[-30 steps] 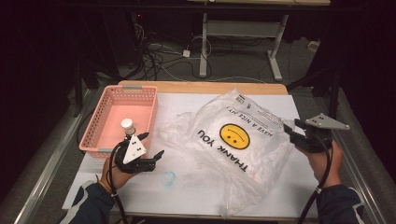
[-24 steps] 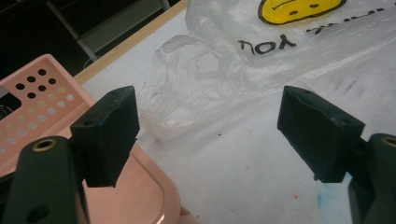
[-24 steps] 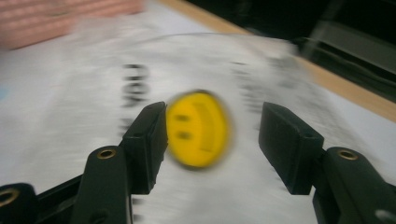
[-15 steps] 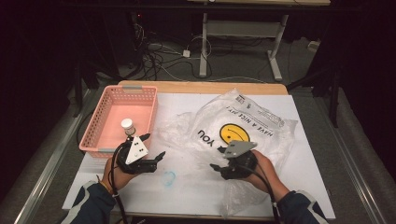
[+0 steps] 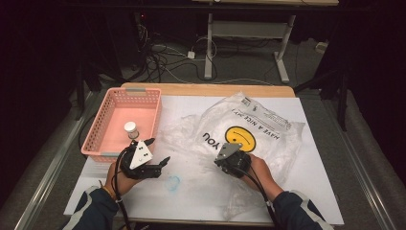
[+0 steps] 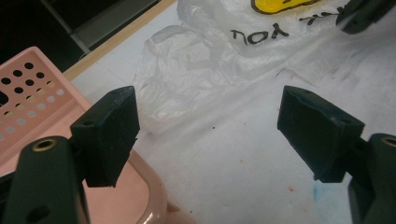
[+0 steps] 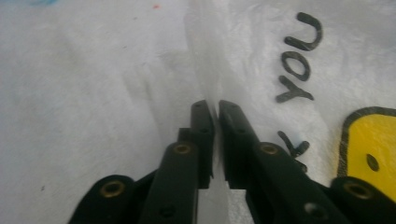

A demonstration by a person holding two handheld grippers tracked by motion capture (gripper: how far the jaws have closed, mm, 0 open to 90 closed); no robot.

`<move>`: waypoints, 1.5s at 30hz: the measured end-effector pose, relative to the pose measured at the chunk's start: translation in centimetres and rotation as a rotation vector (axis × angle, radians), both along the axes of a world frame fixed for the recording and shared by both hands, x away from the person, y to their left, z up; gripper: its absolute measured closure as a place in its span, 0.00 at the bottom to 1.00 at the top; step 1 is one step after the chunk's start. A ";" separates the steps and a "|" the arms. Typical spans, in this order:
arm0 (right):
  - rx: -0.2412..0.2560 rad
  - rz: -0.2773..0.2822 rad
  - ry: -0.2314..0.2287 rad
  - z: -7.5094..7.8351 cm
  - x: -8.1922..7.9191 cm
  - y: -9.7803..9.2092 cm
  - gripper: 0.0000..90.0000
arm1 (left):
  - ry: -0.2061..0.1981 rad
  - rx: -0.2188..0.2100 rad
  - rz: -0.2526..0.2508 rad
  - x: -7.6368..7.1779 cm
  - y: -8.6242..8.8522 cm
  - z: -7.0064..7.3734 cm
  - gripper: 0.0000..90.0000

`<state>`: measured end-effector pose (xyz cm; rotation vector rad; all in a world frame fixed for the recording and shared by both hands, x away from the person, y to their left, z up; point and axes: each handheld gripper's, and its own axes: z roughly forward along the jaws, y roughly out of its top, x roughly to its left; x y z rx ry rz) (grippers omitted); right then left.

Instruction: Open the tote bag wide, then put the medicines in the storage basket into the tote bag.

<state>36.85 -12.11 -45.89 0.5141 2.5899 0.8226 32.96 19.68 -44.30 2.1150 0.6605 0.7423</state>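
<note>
Bag fold (image 7: 212, 88) between right gripper (image 7: 216, 108) jaws

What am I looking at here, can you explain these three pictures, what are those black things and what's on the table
A person sits at a table holding a hand-operated gripper in each hand, each with two black jaws. The high view looks down from above. The other two pictures come from small cameras riding on the grippers, looking along their jaws.

The left gripper has its jaws wide apart with nothing between them, next to the pink basket, which has a small white-capped bottle in it. The right gripper has its jaws closed on a fold of the clear plastic bag, the one printed with a yellow smiley face and THANK YOU. The bag lies crumpled on a white sheet covering the table.
</note>
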 end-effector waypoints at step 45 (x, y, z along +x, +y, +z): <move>0.255 -0.153 -0.231 5.1 0.2 -2.9 1.00 | -0.027 -0.074 0.075 0.8 1.6 1.7 0.23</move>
